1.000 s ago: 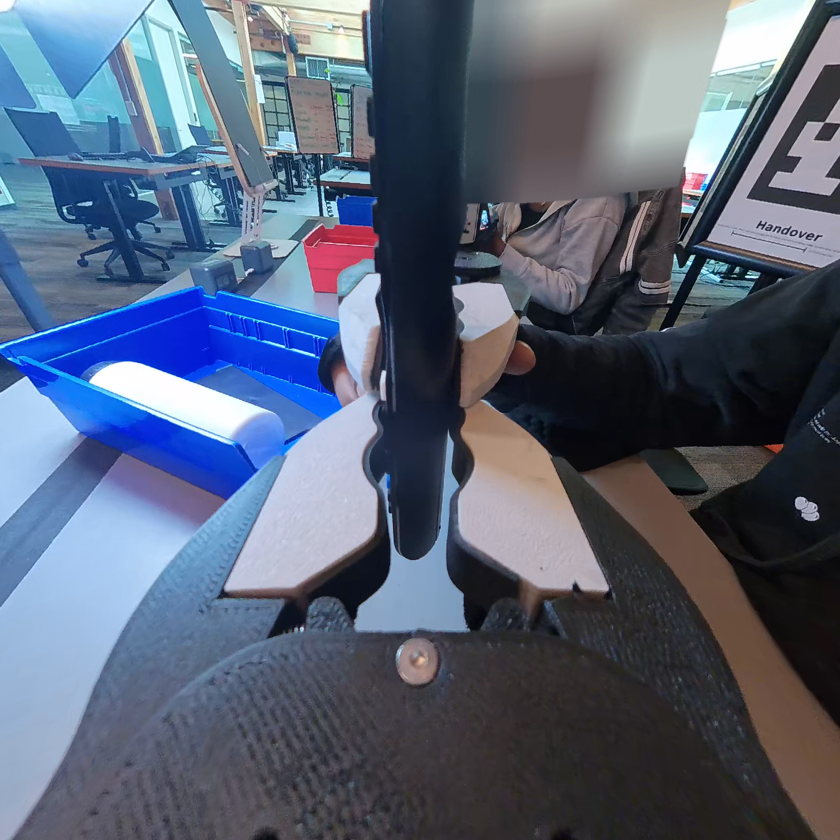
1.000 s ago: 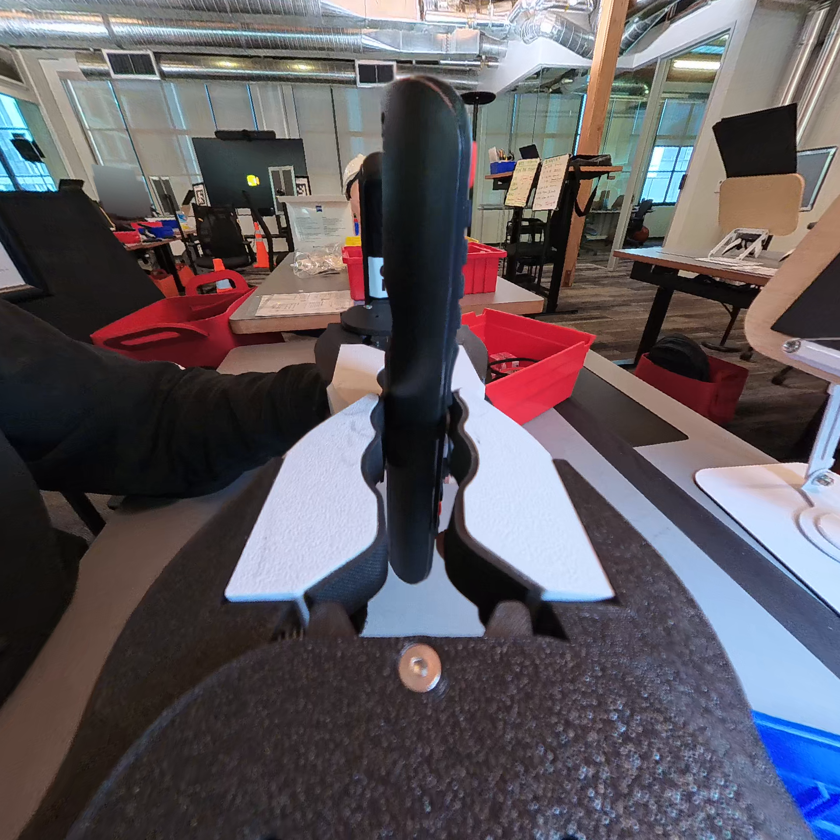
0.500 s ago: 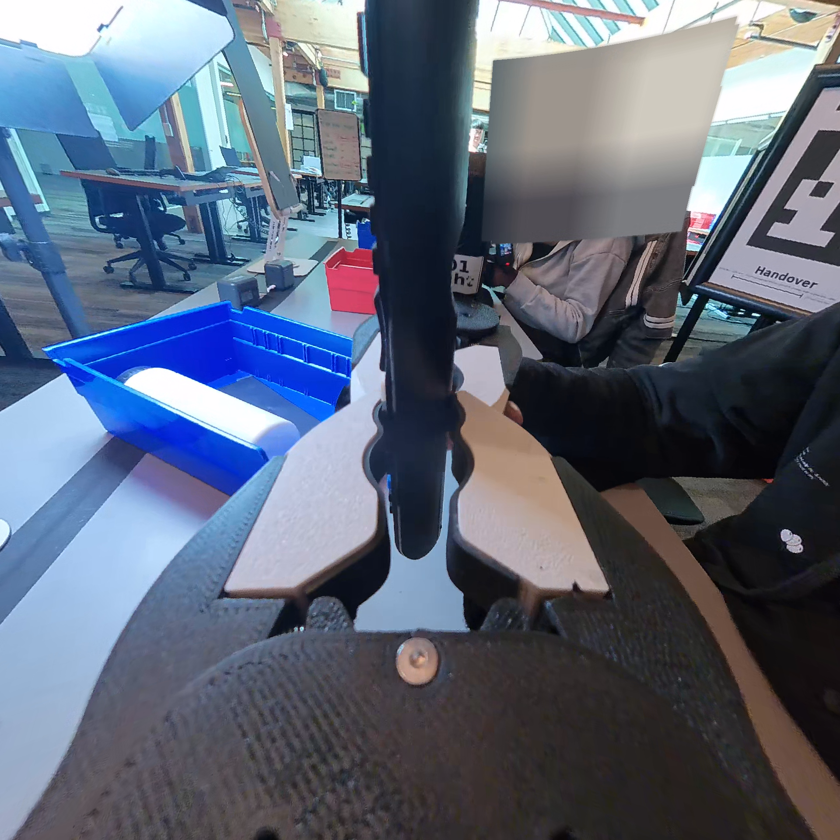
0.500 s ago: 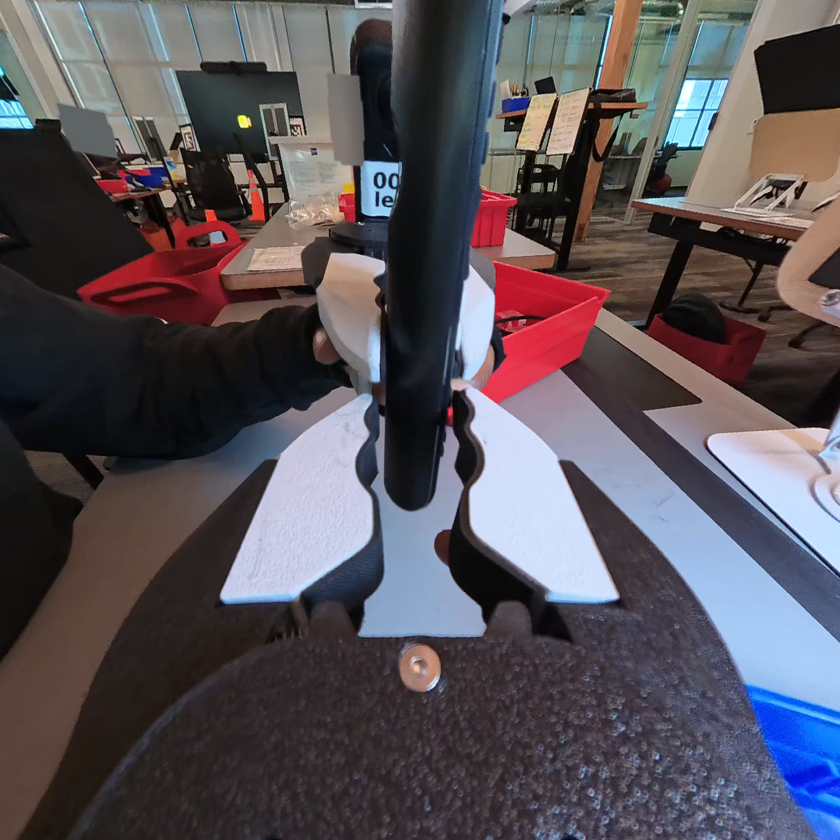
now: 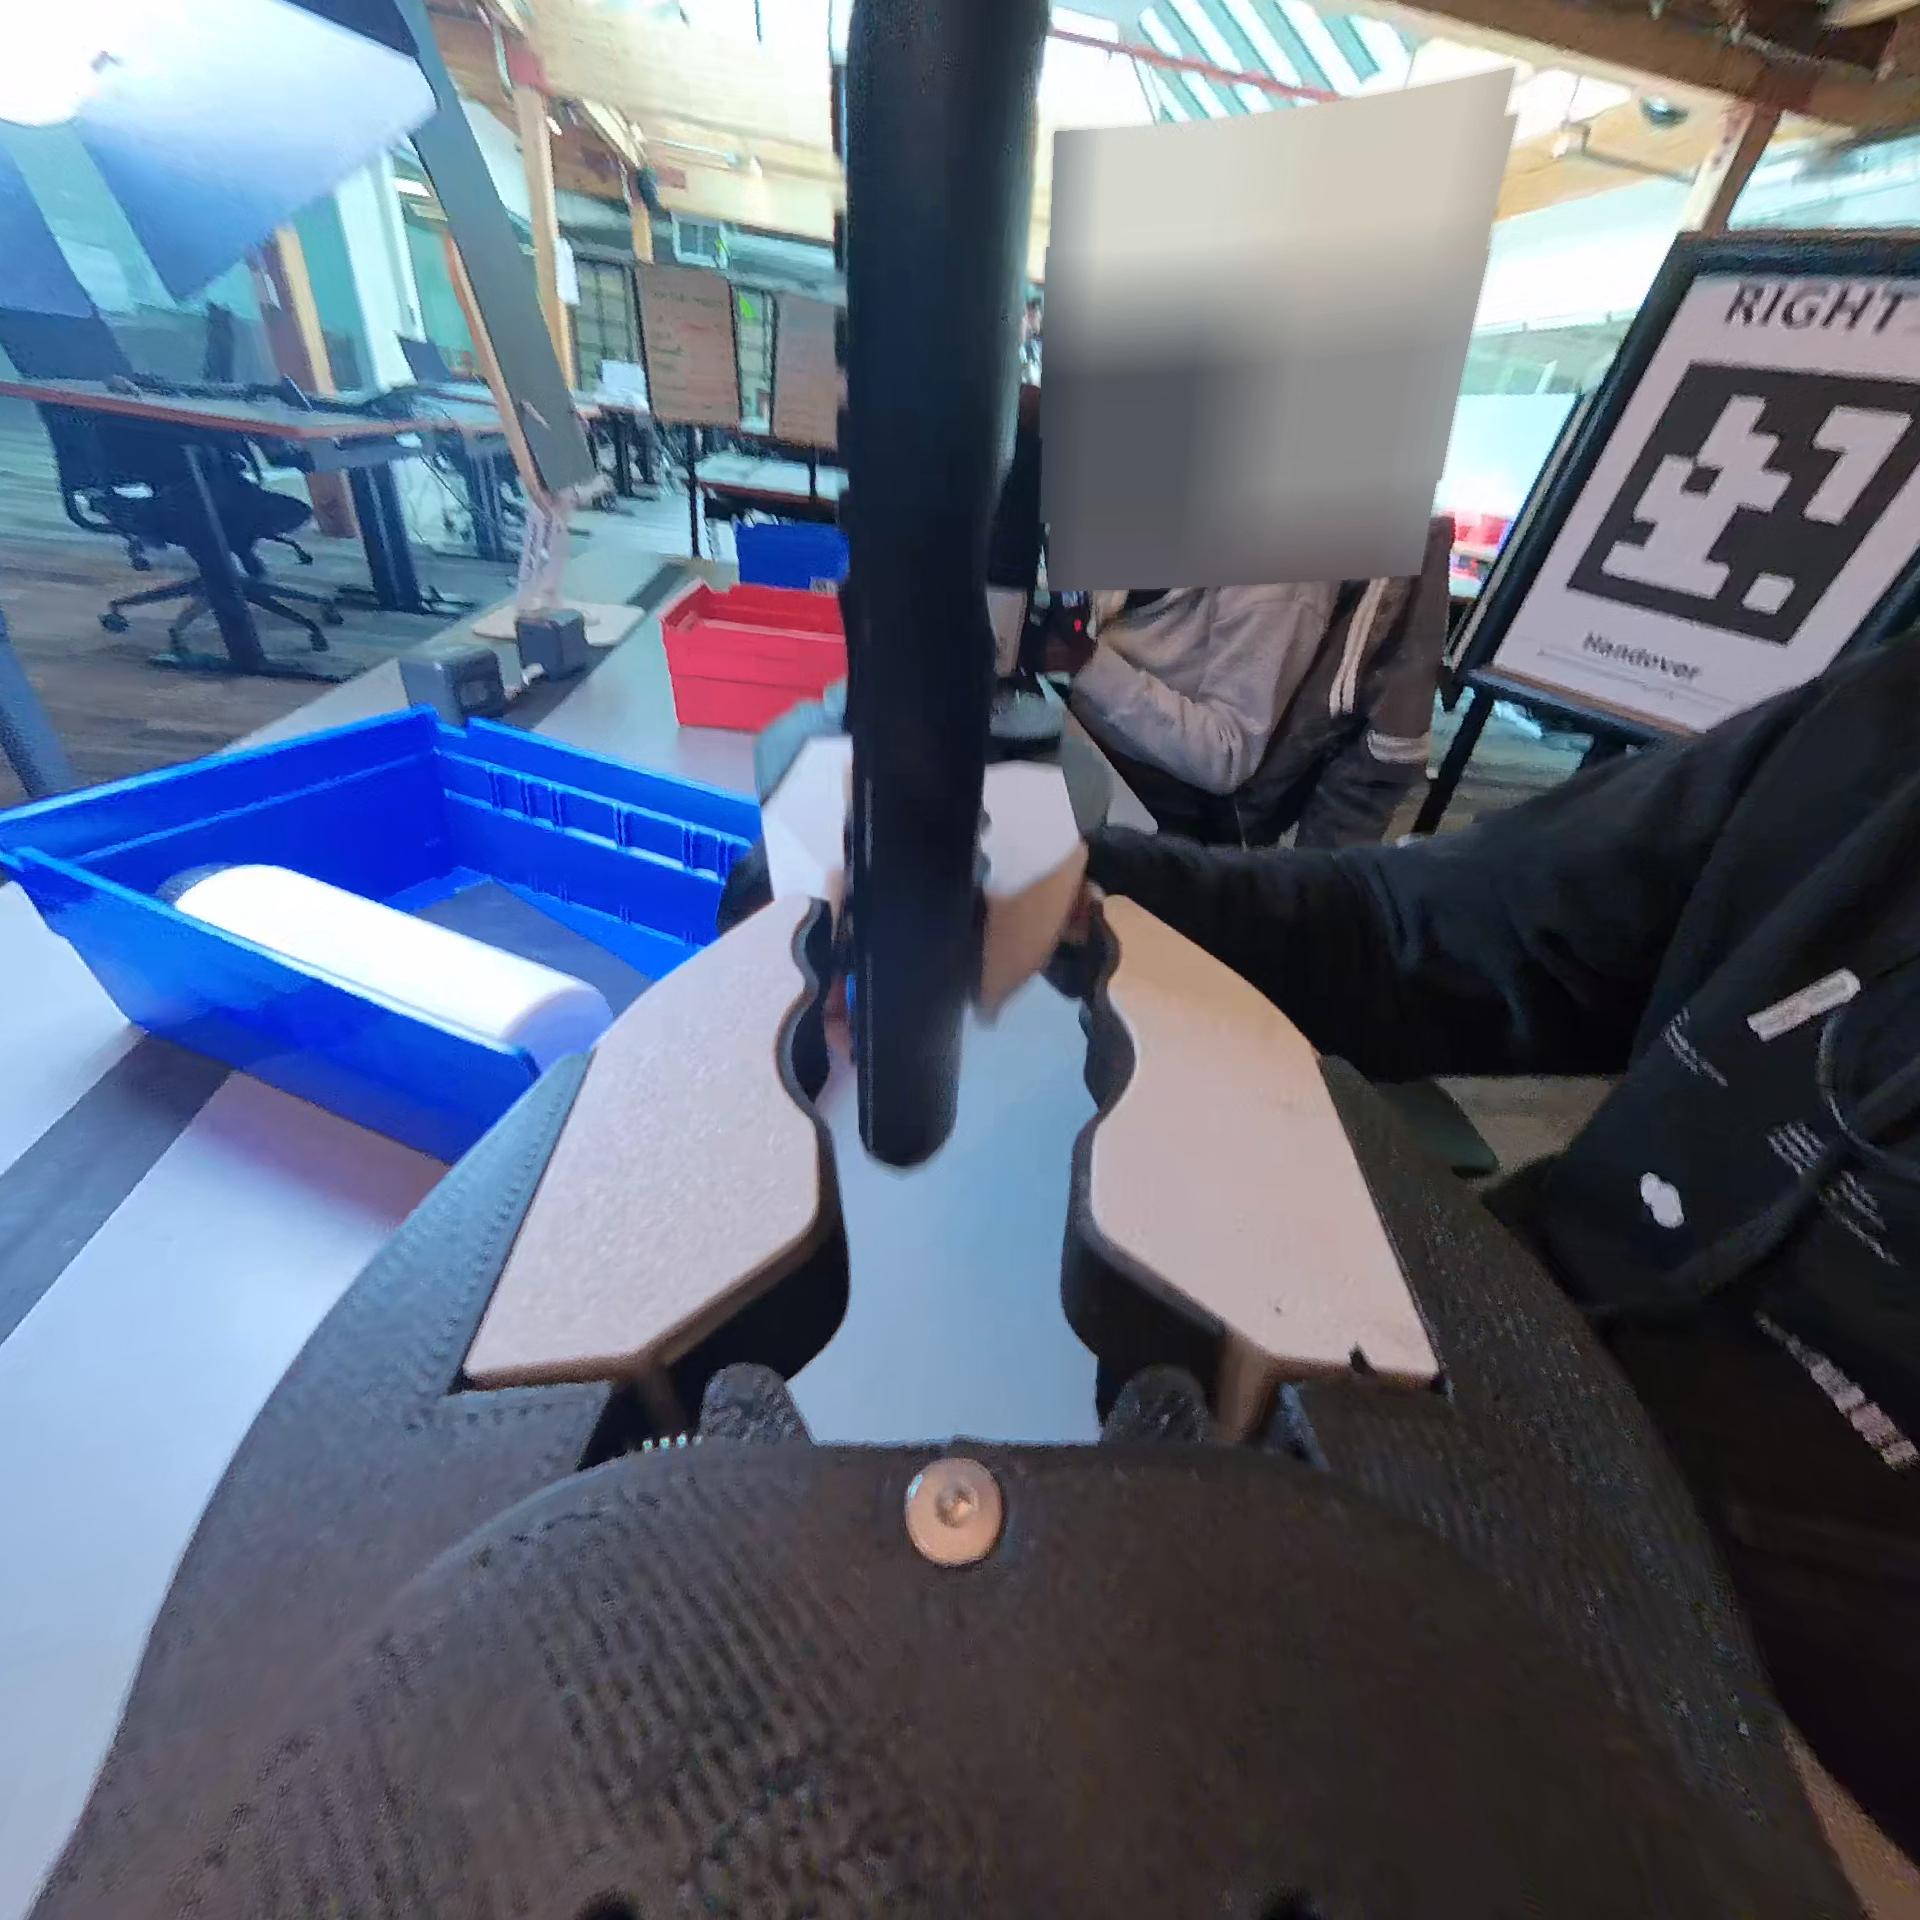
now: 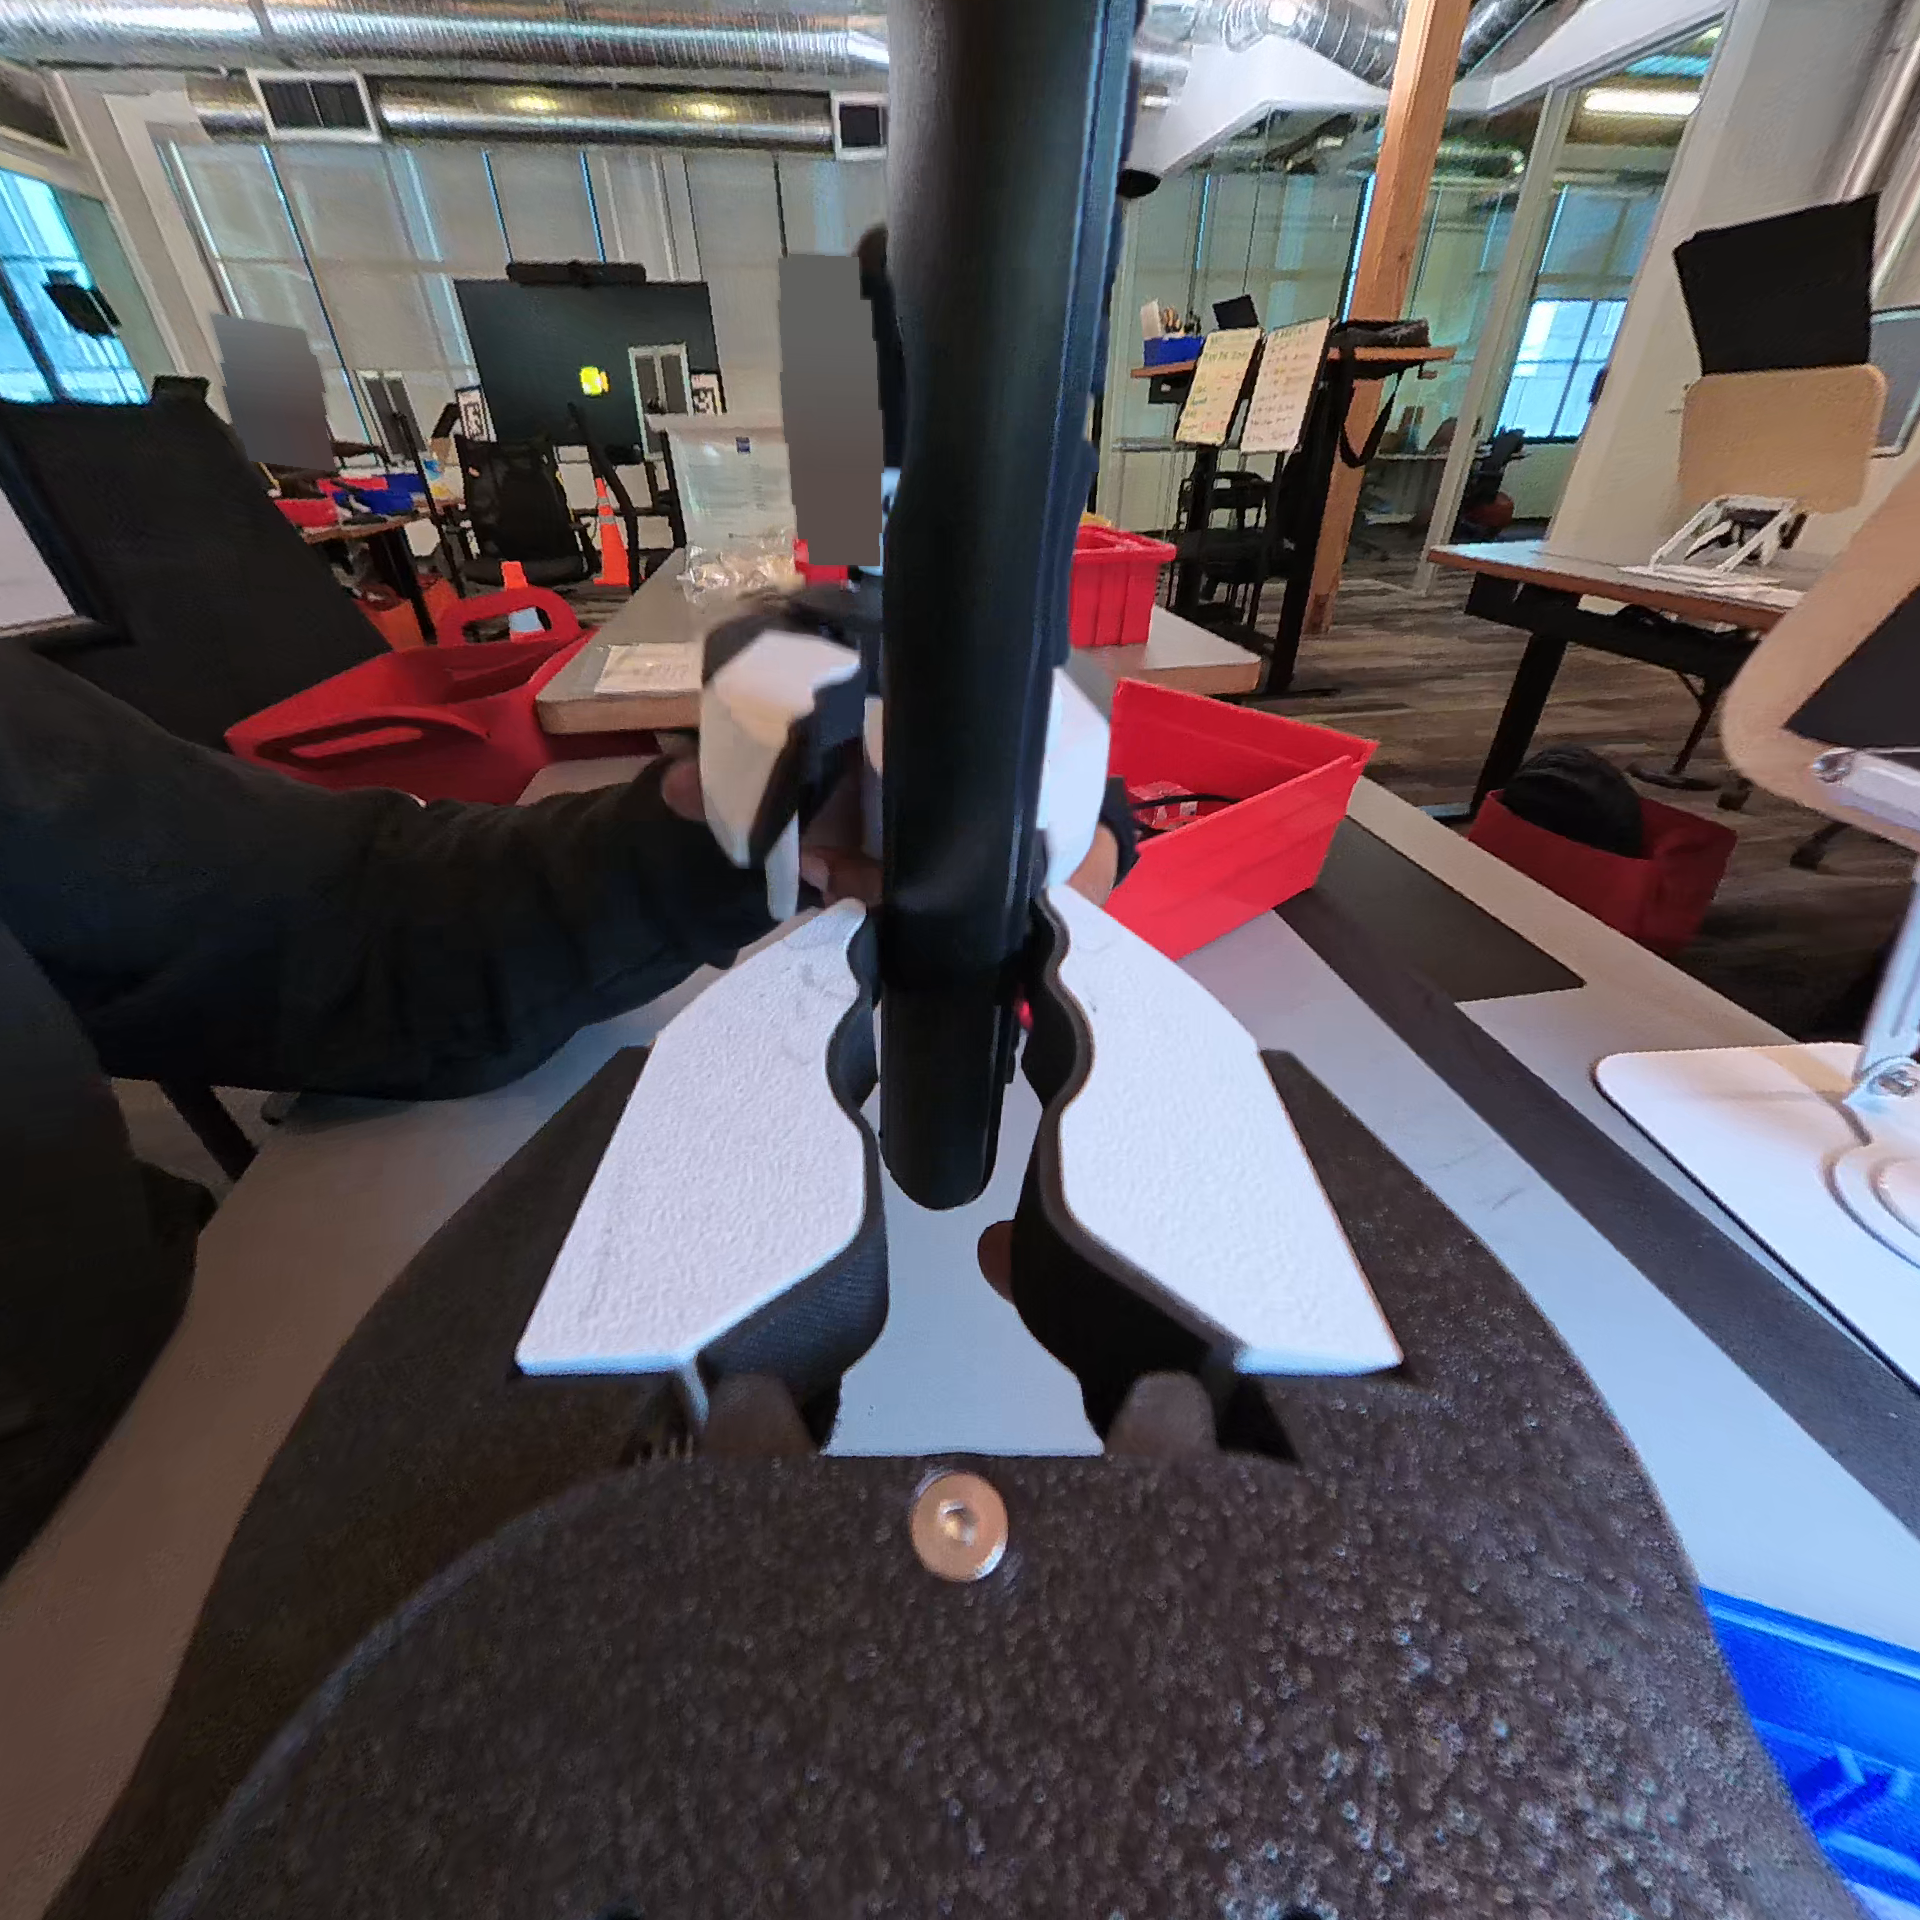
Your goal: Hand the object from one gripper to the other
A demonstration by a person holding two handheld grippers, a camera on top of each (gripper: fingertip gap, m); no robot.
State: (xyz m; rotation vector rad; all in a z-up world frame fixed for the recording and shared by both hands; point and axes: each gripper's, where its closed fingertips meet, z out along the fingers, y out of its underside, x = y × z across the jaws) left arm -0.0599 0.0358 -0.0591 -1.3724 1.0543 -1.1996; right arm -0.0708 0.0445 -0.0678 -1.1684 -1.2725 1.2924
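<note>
Both hand-held grippers face each other over the grey worktop (image 5: 135, 1382) with a long black object (image 5: 914, 644) standing upright between them. The left hand-held gripper (image 5: 956, 987) has its jaws spread, its right finger clear of the object and its left finger just beside it, while the right hand-held gripper (image 6: 956, 966) is clamped on the object's lower part. A blue bin (image 5: 260, 997) holding a white roll (image 5: 384, 951) sits on the worktop to the left, and a red bin (image 6: 1236, 821) lies beyond the right gripper.
</note>
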